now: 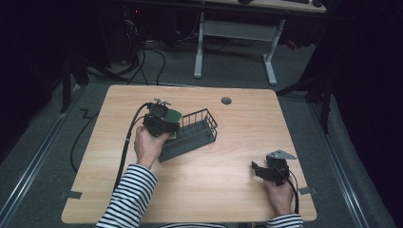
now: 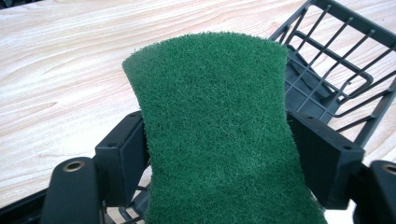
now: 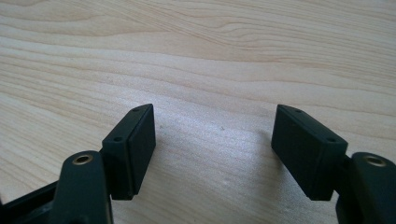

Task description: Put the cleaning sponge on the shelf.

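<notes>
one green scouring pad (image 2: pixel 215 135) is counted, one black wire basket (image 1: pixel 190 134), one wooden table (image 1: pixel 228 190), and two grippers: the left gripper (image 2: pixel 217 154) and the right gripper (image 3: pixel 215 154).

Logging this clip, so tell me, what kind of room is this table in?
Probably a lab or recording workspace: a bare wooden table with a cable port, dark surroundings, cables on the grey floor, and another desk's white frame behind.

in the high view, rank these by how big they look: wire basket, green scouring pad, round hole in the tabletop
1. Wire basket, clearly largest.
2. Green scouring pad, partly hidden by the left hand-held gripper clamping it, so its visible patch understates it.
3. Round hole, smallest.
</notes>
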`<action>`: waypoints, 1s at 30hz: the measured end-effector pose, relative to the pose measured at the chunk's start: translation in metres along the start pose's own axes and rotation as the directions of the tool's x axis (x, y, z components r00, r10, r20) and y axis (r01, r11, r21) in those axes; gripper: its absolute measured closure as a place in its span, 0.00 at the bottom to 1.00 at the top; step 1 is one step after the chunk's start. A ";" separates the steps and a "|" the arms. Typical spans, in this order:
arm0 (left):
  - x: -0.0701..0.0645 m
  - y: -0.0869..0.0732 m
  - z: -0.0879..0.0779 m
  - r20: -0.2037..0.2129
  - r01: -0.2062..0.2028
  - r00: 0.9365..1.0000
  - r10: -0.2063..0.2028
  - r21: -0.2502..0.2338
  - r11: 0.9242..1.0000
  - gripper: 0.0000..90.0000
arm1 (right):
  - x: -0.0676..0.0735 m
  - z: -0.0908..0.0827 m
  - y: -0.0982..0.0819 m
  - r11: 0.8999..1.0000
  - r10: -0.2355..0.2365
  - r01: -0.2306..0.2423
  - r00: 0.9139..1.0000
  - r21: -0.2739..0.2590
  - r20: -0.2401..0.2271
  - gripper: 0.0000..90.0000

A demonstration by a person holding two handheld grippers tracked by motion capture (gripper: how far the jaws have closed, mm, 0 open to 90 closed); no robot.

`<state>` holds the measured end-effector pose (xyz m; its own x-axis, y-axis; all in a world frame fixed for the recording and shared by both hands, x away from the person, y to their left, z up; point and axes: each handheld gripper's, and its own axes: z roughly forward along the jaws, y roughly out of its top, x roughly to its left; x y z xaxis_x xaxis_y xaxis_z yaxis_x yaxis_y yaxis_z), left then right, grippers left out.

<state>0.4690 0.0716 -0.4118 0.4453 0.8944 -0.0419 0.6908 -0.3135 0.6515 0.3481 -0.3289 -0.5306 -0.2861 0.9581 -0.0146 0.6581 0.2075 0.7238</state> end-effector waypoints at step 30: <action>-0.003 -0.015 0.007 -0.026 -0.030 0.999 0.031 0.015 0.999 0.29 | 0.000 0.000 0.000 1.000 -0.001 0.001 1.000 0.000 0.000 0.34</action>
<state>0.4612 0.0720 -0.4263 0.4516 0.8922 -0.0023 0.6852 -0.3452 0.6413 0.3481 -0.3286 -0.5306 -0.2866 0.9579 -0.0151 0.6581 0.2084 0.7236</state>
